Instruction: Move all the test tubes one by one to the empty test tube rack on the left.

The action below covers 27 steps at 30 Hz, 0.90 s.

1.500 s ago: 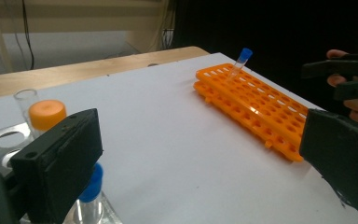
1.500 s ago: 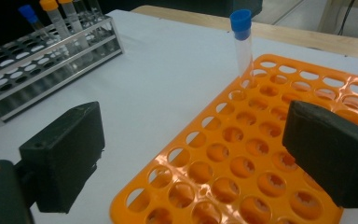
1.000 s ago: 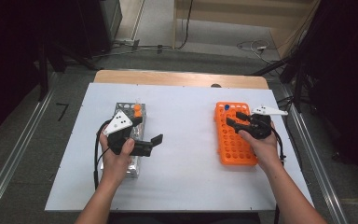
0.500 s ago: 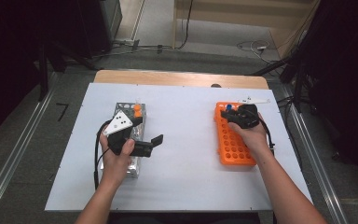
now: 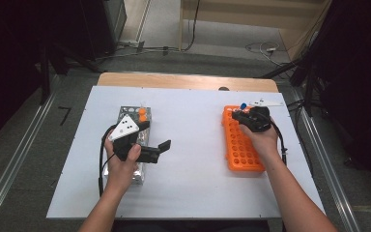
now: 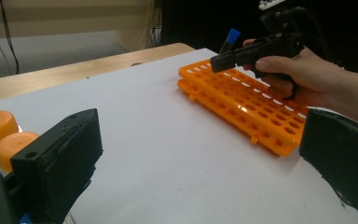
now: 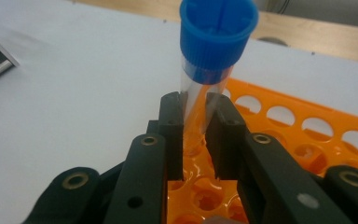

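Blue-capped tube (image 7: 205, 88) | clamped in right claw (image 7: 196, 126) | over orange rack (image 5: 241, 140)

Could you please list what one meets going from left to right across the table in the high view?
Clear rack with orange-capped tubes → left gripper → orange rack → right gripper clamped on the blue-capped tube.

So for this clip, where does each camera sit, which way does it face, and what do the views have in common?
High view: above the person's side, facing forward and down on the white table; both forearms, left gripper and right gripper show.
Left gripper view: rides the left gripper, facing across the table between its open jaws toward the right hand.
Right gripper view: looks along its jaws, closed on the blue-capped tube over the rack.
Shared: the orange rack and the tube appear in all three.
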Motion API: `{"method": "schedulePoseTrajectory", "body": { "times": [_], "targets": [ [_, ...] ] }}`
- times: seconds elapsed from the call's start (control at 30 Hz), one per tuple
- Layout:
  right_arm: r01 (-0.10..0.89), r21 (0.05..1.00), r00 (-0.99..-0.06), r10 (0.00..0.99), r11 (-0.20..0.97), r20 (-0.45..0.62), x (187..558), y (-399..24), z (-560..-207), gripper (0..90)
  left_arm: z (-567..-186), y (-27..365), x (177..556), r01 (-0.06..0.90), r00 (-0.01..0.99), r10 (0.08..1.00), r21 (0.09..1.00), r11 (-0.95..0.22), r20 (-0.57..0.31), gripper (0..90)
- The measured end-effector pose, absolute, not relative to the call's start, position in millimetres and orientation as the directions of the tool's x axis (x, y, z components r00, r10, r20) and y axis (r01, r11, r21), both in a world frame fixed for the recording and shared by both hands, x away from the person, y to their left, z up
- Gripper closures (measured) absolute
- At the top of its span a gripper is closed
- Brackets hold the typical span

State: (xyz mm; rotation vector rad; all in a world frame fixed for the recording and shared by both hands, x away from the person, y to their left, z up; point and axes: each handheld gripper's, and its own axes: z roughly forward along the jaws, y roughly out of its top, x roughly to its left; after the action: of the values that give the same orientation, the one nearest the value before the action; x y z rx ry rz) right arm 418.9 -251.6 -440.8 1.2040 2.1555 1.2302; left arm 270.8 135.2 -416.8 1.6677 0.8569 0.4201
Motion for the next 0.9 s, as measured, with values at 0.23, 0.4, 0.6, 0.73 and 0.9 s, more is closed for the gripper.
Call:
{"method": "schedulePoseTrajectory", "body": {
  "times": [0.23,0.4,0.6,0.73,0.9],
  "targets": [
    [0.416,0.881,-0.629,0.771,0.227,0.099,394,-259,-419,74.7,-415,126,269,0.301,0.695,0.702,0.949,-0.091,-0.153,0.0],
    [0.390,0.890,-0.680,0.725,0.238,0.104,371,-257,-416,74.7,-413,119,267,0.282,0.729,0.669,0.954,-0.104,-0.142,0.0],
    [0.365,0.893,-0.738,0.667,0.264,0.105,342,-250,-420,74.7,-413,109,266,0.282,0.759,0.633,0.954,-0.106,-0.154,0.0],
    [0.359,0.892,-0.767,0.631,0.276,0.114,325,-243,-423,74.7,-414,101,265,0.283,0.782,0.602,0.952,-0.114,-0.161,0.0],
    [0.344,0.887,-0.804,0.584,0.307,0.110,308,-232,-426,74.7,-414,91,261,0.276,0.805,0.573,0.953,-0.126,-0.157,0.8]
  ]
}}
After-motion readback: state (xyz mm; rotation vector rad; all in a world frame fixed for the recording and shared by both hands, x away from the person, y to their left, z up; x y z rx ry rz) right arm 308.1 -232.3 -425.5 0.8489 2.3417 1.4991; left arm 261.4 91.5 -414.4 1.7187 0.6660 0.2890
